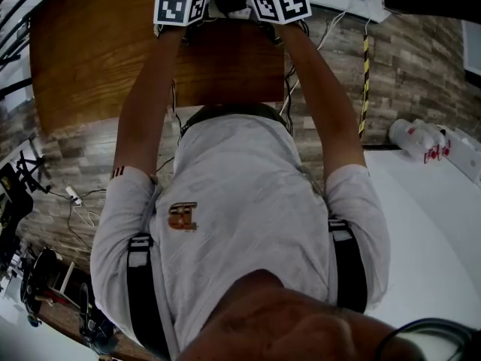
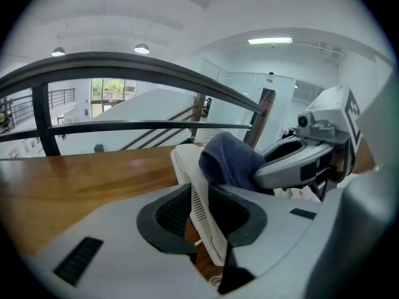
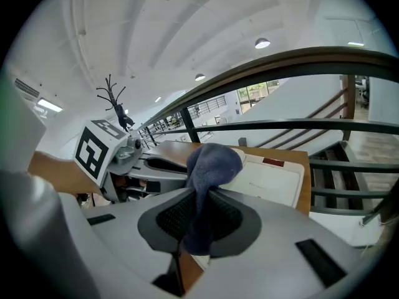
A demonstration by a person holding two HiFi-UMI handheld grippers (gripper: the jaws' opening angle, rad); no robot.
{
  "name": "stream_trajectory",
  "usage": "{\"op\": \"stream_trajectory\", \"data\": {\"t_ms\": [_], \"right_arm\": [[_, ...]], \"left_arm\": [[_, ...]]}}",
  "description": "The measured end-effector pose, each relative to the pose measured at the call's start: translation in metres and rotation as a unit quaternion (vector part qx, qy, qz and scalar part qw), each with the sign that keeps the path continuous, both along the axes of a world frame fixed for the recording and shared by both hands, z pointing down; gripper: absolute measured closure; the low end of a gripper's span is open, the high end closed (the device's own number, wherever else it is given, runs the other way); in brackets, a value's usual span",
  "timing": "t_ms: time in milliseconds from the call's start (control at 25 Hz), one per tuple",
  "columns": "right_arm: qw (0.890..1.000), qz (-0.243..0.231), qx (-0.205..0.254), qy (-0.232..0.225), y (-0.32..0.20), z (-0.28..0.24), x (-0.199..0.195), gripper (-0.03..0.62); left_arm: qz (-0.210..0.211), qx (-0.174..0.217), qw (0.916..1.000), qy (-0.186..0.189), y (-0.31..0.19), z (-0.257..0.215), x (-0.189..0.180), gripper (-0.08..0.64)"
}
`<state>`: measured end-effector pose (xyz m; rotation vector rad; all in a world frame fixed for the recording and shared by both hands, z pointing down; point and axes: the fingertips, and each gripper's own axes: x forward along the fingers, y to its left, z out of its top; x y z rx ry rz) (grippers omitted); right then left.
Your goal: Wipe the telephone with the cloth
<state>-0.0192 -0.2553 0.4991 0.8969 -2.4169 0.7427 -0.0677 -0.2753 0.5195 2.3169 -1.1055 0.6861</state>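
Observation:
A white telephone (image 2: 186, 162) lies on the wooden table (image 1: 98, 43). My left gripper (image 2: 202, 220) is shut on its near edge, by the vent slots. A dark blue cloth (image 3: 212, 162) is bunched on top of the telephone (image 3: 274, 180), and my right gripper (image 3: 198, 226) is shut on the cloth's lower end. In the left gripper view the cloth (image 2: 227, 161) rests on the telephone's upper edge with the right gripper (image 2: 293, 167) behind it. The left gripper (image 3: 146, 161) shows at the left of the right gripper view. In the head view both grippers (image 1: 180, 6) (image 1: 279, 2) are side by side at the table's far side.
A dark metal railing (image 2: 124, 64) runs just past the table's far edge. A person's torso and arms fill the head view. A white table (image 1: 436, 201) with bottles (image 1: 417, 138) stands at the right. Cables (image 1: 75, 201) lie on the floor at the left.

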Motion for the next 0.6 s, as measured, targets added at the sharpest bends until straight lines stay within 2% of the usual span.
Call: {"op": "stream_trajectory", "data": {"t_ms": [200, 600], "right_arm": [[0.999, 0.029, -0.004, 0.02, -0.008, 0.015, 0.018, 0.522], [0.994, 0.098, -0.017, 0.054, -0.003, 0.034, 0.084, 0.522]], "left_arm": [[-0.003, 0.003, 1.0, -0.001, -0.001, -0.001, -0.002, 0.472], [-0.002, 0.004, 1.0, 0.0, 0.0, 0.002, 0.0, 0.474]]}}
